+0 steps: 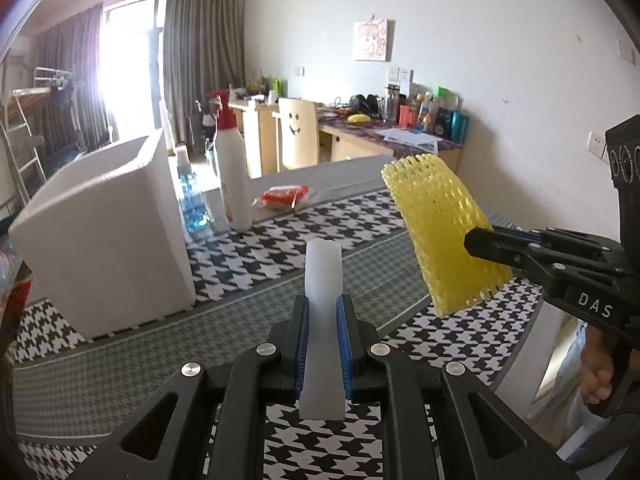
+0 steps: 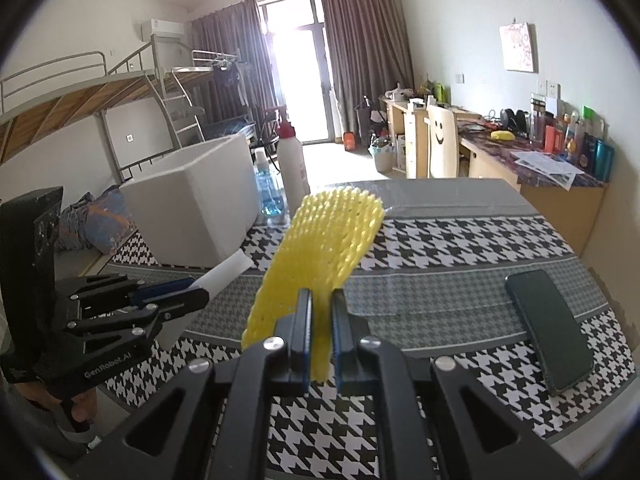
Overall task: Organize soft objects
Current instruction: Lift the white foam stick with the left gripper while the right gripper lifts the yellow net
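My left gripper (image 1: pixel 323 312) is shut on a white foam strip (image 1: pixel 323 276) and holds it above the houndstooth tablecloth; both also show in the right wrist view, the gripper (image 2: pixel 196 292) and the strip (image 2: pixel 226 270). My right gripper (image 2: pixel 321 300) is shut on a yellow foam net sleeve (image 2: pixel 324 240), held up in the air. In the left wrist view the sleeve (image 1: pixel 436 220) hangs to the right of the white strip, pinched by the right gripper (image 1: pixel 472 242). An open white foam box (image 1: pixel 104 232) stands at the left, also in the right wrist view (image 2: pixel 200 208).
A white spray bottle with a red head (image 1: pixel 230 164), a clear blue bottle (image 1: pixel 192 196) and a red snack packet (image 1: pixel 284 196) stand behind the box. A black phone (image 2: pixel 548 324) lies on the table (image 2: pixel 460 240) at the right. A desk and chair (image 1: pixel 298 132) stand beyond.
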`<state>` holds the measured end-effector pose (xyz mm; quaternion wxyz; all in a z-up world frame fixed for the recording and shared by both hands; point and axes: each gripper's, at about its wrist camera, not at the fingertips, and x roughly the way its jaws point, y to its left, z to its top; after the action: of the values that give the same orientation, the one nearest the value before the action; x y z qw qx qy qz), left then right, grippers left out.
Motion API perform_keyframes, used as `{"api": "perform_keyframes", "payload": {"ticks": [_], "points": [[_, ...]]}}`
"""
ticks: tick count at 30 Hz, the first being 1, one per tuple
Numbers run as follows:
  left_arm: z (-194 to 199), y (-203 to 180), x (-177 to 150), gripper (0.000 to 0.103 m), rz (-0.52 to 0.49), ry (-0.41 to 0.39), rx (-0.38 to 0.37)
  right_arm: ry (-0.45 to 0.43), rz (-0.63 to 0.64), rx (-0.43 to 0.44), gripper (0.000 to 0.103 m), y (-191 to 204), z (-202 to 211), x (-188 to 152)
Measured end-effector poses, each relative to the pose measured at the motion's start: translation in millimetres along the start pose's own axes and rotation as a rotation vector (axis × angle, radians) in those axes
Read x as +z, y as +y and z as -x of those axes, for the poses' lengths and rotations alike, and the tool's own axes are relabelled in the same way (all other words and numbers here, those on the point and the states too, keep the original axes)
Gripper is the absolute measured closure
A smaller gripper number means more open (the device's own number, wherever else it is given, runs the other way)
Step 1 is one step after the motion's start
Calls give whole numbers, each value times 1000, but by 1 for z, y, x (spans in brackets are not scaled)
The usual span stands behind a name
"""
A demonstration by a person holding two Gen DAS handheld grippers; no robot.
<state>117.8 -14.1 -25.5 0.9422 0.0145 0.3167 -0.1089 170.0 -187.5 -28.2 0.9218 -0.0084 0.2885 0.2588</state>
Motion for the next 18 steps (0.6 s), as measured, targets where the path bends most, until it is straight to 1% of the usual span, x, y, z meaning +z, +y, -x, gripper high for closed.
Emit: {"api": "perform_keyframes", "payload": {"ticks": [3,9,18], "points": [[9,-1,6,88,-7,-24,-3,-15,2,2,92,1,2,4],[21,3,17,88,-18,-69,18,-34,20,12,92,5,3,15],[35,16,33,88,-3,-127,45,-83,48,20,92,12,6,29]]}}
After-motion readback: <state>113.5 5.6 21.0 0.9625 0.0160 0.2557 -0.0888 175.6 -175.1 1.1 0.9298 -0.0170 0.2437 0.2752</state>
